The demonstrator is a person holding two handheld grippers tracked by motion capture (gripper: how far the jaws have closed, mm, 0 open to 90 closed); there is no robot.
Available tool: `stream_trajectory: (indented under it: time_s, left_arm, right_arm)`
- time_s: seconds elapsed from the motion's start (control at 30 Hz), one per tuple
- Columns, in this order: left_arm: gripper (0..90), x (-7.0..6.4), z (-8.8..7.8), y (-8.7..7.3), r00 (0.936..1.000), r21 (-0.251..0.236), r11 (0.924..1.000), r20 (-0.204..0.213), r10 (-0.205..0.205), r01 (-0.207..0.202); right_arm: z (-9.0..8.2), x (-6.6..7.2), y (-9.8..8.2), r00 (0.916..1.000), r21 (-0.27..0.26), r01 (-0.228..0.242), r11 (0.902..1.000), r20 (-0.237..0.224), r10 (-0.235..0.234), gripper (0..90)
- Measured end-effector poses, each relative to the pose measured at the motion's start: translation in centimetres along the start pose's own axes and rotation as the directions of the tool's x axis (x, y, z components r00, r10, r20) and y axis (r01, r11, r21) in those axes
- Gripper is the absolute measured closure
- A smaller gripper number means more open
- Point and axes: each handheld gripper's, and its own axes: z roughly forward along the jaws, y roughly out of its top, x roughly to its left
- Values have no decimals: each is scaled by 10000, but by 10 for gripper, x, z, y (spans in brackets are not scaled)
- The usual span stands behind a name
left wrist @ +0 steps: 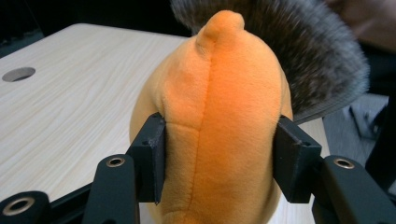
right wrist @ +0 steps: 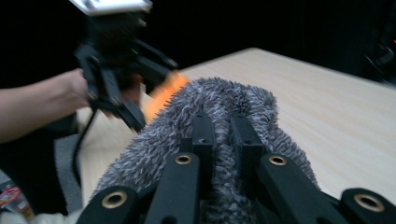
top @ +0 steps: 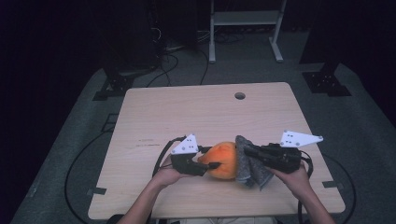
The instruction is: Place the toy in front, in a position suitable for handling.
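A round orange plush toy [top: 224,161] is near the front middle of the wooden table [top: 187,112]. My left gripper [top: 210,161] comes at it from the left, and in the left gripper view the two pads press into the sides of the plush toy [left wrist: 219,116]. A grey furry cloth [top: 247,163] drapes against the toy's right side, and my right gripper [top: 246,151] is shut on it. In the right gripper view the jaws pinch a fold of the grey furry cloth [right wrist: 219,102], with the left gripper [right wrist: 116,70] blurred behind it.
A round cable hole [top: 240,95] sits near the table's far edge. A white metal stand [top: 245,28] and cables [top: 168,60] are on the grey floor beyond the table. Dark stand feet [top: 327,81] flank the far corners.
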Motion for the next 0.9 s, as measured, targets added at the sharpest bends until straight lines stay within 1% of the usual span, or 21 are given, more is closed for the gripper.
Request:
stream_trajectory:
  time_s: [0.03,0.07,0.13,0.17,0.2,0.23,0.3,0.33,0.37,0.4,0.43,0.47,0.5,0.57,0.63,0.67,0.73,0.77,0.8,0.87,0.9]
  left_arm:
    - [443,-1,0,1,10000,45,10000,60,52,-52]
    - [443,-1,0,1,9999,34,10000,171,-3,3]
    - [442,-1,0,1,9995,98,9999,307,-99,96]
    - [442,0,0,0,9995,159,9998,267,-152,148]
    - [440,2,0,-2,9994,183,9995,228,-264,260]
    - [437,4,3,-6,9989,354,9985,194,-416,409]
    - [410,6,9,-11,9984,698,9962,159,-535,523]
    - [375,7,12,-14,9973,617,9958,237,-693,677]
    - [345,8,14,-15,9962,519,9954,282,-823,808]
    - [307,9,14,-15,9955,405,9953,324,-888,874]
    - [263,10,14,-14,9936,222,9941,359,-1073,1066]
    - [212,11,13,-14,9927,177,9933,374,-1148,1142]
    - [191,12,12,-14,9919,171,9927,424,-1196,1190]
    - [149,13,10,-16,9931,234,9938,426,-1093,1084]
    - [122,15,8,-20,9930,269,9940,489,-1076,1064]
    - [122,16,10,-23,9934,294,9940,428,-1064,1052]
    - [146,17,18,-29,9909,524,9919,636,-1189,1157]
    - [157,16,20,-30,9919,463,9930,620,-1111,1083]
    - [230,15,20,-31,9924,255,9942,627,-1059,1045]
    - [286,15,21,-30,9932,175,9949,594,-1006,997]
    - [310,14,21,-30,9934,127,9949,549,-1005,999]
  right_arm:
    - [3,2,3,9999,49,80,10000,-69,-80,818]
    - [9,4,5,9998,139,144,9998,-163,-142,817]
    - [21,5,6,9997,402,243,9989,-107,-239,817]
    - [25,4,4,9999,416,93,9991,-140,-88,818]
    - [28,1,2,9999,464,-66,9989,-128,72,818]
    - [30,-2,-2,9999,630,-105,9980,-33,107,818]
    - [37,-6,-13,9997,1143,-216,9932,175,197,818]
    - [40,-8,-19,9993,1355,-282,9904,264,248,818]
    - [42,-10,-26,9986,1323,-490,9900,269,459,818]
    - [41,-13,-31,9970,1113,-757,9909,242,735,818]
    - [39,-15,-33,9957,999,-901,9909,284,876,818]
    - [37,-15,-36,9954,962,-838,9918,552,787,818]
    - [36,-15,-37,9952,990,-829,9916,604,771,818]
    - [35,-16,-38,9949,1065,-772,9913,724,697,819]
    - [33,-19,-40,9939,1076,-871,9904,774,790,818]
    - [33,-21,-41,9933,1035,-934,9902,770,857,818]
    - [32,-24,-45,9915,965,-1110,9891,786,1036,818]
    - [32,-25,-46,9911,1030,-1119,9884,838,1035,818]
    - [31,-26,-48,9904,1093,-1138,9875,913,1041,818]
    - [27,-29,-52,9873,1181,-1295,9845,1074,1170,818]
    - [26,-31,-55,9857,1366,-1319,9818,1227,1154,818]
